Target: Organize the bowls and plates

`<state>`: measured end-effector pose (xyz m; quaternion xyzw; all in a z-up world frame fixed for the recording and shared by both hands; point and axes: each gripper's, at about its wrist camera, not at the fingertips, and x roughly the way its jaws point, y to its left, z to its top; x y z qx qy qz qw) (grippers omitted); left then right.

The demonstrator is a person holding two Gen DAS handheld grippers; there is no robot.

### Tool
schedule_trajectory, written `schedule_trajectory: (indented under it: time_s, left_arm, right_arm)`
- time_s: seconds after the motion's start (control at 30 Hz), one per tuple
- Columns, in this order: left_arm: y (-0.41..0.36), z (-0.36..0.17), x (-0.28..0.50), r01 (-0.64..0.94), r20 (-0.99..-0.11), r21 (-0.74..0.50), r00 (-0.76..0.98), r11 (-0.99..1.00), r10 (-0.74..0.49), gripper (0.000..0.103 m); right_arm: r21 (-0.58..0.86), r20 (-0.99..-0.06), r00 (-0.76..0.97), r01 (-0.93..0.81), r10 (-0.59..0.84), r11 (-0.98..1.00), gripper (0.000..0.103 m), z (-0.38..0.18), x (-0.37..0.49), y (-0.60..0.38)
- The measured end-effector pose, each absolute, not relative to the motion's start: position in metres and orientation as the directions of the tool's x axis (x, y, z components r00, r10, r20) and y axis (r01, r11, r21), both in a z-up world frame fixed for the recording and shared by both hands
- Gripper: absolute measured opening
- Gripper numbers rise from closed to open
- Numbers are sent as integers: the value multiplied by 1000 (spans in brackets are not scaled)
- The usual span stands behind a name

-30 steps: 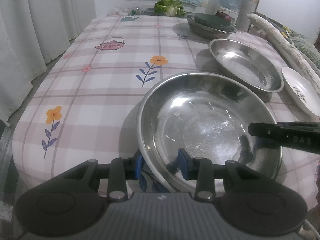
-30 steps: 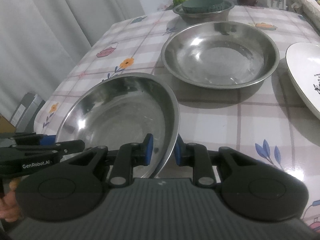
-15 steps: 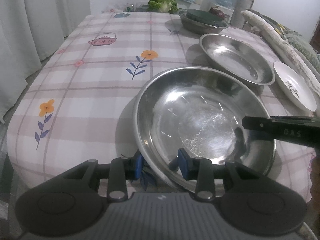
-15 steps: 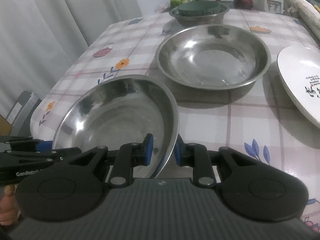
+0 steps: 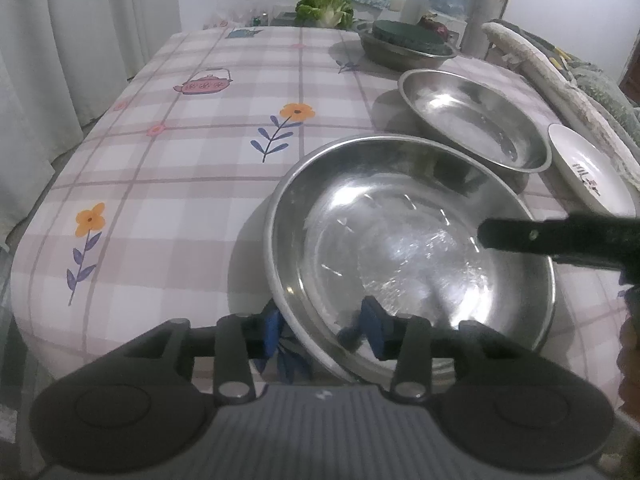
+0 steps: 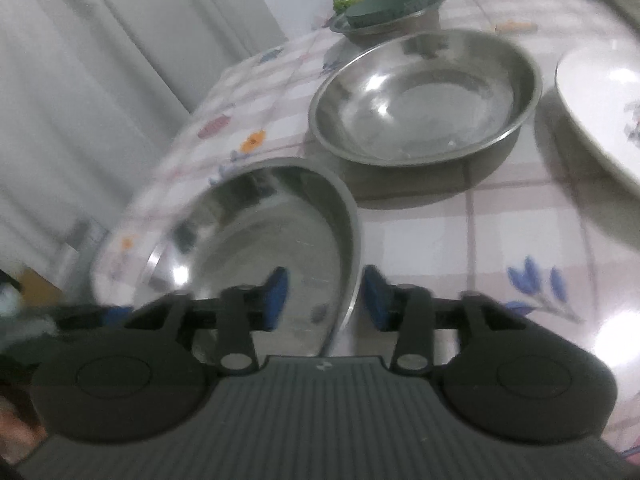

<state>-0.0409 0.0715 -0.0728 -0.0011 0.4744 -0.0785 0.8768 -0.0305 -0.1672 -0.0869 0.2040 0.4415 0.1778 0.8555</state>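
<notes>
A large steel bowl (image 5: 412,240) is held above the near end of the table, tilted. My left gripper (image 5: 322,326) is shut on its near rim. My right gripper (image 6: 324,294) straddles the opposite rim of the same bowl (image 6: 264,232), with a wider gap between its pads than before; it shows as a black bar in the left wrist view (image 5: 560,240). A second steel bowl (image 5: 472,120) (image 6: 428,96) rests on the table beyond it. A white plate (image 5: 588,172) (image 6: 600,100) lies to the right.
The table (image 5: 200,160) has a checked floral cloth. At its far end a steel bowl with a dark green lid (image 5: 404,42) (image 6: 384,12) stands by a cabbage (image 5: 324,10). White curtains (image 5: 60,40) hang on the left. A cushioned seat (image 5: 568,80) borders the right.
Both grippers have carried the near bowl toward the second bowl and tilted it. The right gripper's pads have spread apart on the rim.
</notes>
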Motion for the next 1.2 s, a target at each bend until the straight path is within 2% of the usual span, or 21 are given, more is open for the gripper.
schedule_trajectory:
  time_s: [0.07,0.17,0.5,0.7,0.93,1.2]
  left_arm:
    - [72,-73,-41,142,-828,-84,540,986,-149,50]
    - [72,-74,-41,150,-822,-97,546,984,-164,56]
    - [81,-79,-37,179,-777,-213,566,961,-277,88]
    - [83,-82,-36,202,-757,-249,570,947,-320,99]
    - [85,-84,-37,202,-746,-252,583,947,-322,103]
    - [91,-84,-35,217,-740,-279,573,936,-353,103]
  right_arm:
    - [573,-648,543,-113,533,812,82,-89,-29,-172]
    - [621,-617,539,-113,573,775,102,-91,-28,-173]
    - [665,-579,562,-94,591,741,102,-96,-30,-181]
    - [717,-531,597,-62,602,694,102,-101,-33,-190]
    - [745,-509,603,-47,614,665,102,-104,-32,-194]
    - [665,-551,607,-94,572,741,102,-99,-35,-179]
